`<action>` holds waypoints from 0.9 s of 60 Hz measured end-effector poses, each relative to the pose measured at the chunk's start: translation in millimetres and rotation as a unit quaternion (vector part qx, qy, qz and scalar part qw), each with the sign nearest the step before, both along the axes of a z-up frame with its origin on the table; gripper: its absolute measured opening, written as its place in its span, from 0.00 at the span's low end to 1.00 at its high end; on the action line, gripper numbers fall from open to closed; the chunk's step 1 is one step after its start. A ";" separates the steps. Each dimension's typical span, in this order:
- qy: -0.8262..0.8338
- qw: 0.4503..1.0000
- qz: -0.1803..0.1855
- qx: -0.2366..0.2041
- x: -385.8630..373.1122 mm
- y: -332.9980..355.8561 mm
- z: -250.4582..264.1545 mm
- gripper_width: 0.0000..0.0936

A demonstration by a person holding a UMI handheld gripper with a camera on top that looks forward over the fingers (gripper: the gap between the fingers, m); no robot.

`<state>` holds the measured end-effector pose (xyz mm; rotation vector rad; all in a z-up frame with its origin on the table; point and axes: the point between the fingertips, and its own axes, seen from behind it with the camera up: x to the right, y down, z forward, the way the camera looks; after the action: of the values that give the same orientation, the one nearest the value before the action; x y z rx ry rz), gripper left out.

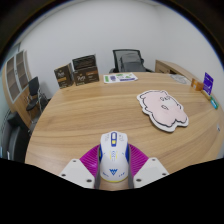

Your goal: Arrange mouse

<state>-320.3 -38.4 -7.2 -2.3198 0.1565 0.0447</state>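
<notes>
white mouse (113,156) w/ purple and yellow accents, betw. magenta pads (92,158). light wood-grain table (85,115); far right on it, pale pink mat (162,107) w/ dark outline. far chair (127,61) black.

Large round wooden table (70,120), light oak tone, plank grain running across the top. Near edge: a white mouse (113,159) with purple and yellow markings rests on the wood. Right of centre: pink pig-shaped mouse pad (162,108), flat on the surface, well apart from the mouse. Far side, left: two dark boxes (78,72) standing close together near the rim. Far side, centre: flat papers or booklets (120,77). Far right rim: a purple upright item (208,83) and a small teal object (213,102) just nearer; details too small to tell.
</notes>
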 end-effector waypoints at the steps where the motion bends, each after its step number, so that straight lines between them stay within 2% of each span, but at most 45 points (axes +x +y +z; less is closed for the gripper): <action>1: 0.003 1.000 -0.001 0.002 0.6 1.6 4.2 0.40; 10: -0.017 0.999 -0.013 0.025 51.9 35.7 43.3 0.40; 17: -0.032 0.999 -0.017 0.034 115.5 80.8 54.5 0.40; 29: -0.027 1.000 0.001 0.015 187.8 146.8 30.6 0.40; 44: -0.015 1.000 0.028 0.000 204.2 177.0 1.6 0.41; 52: -0.011 0.999 0.033 -0.011 203.9 176.2 0.2 0.54; 54: -0.011 0.999 0.036 -0.015 203.4 174.4 2.1 0.60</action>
<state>-116.9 136.0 -5.1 -2.3541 0.0630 0.0544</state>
